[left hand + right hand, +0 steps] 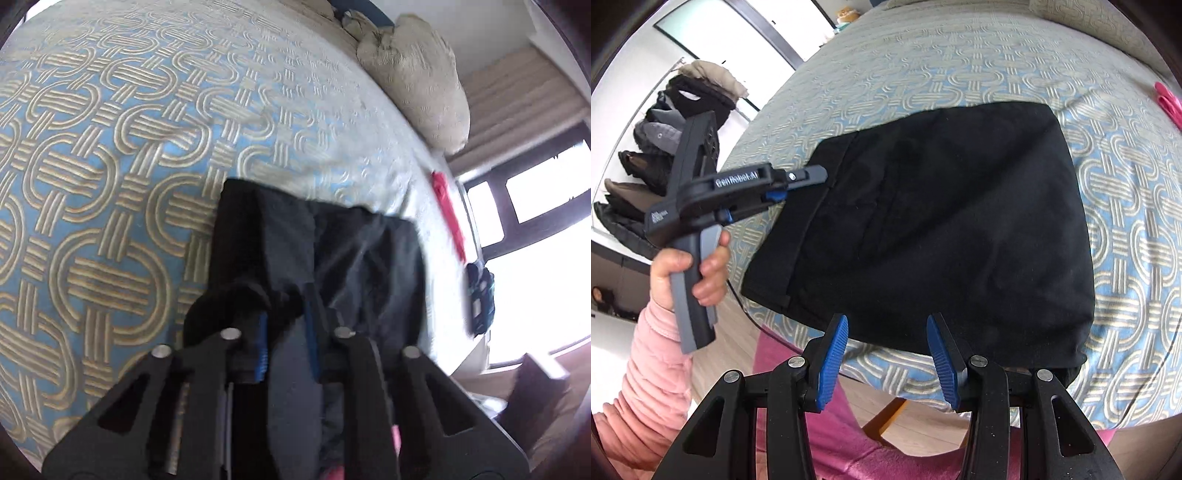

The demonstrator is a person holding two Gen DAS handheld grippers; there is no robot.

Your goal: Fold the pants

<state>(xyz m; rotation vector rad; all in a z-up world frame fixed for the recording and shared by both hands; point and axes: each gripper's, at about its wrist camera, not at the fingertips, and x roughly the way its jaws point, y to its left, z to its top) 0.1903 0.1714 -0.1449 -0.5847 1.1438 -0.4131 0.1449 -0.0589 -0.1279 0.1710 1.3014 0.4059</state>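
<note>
The left gripper (286, 328) pinched the folded pants (923, 221) between its jaws, while the right gripper (888, 349) hung open, so lifting one-sided risked unfolding them.

You get bright daylight, the window (535, 221) blown out at right in the left wrist view, motion blur there, fisheye bending and dark vignette at every corner.

Black pants (332, 251) hide the left tongs' (286, 325) tips and grip.
</note>
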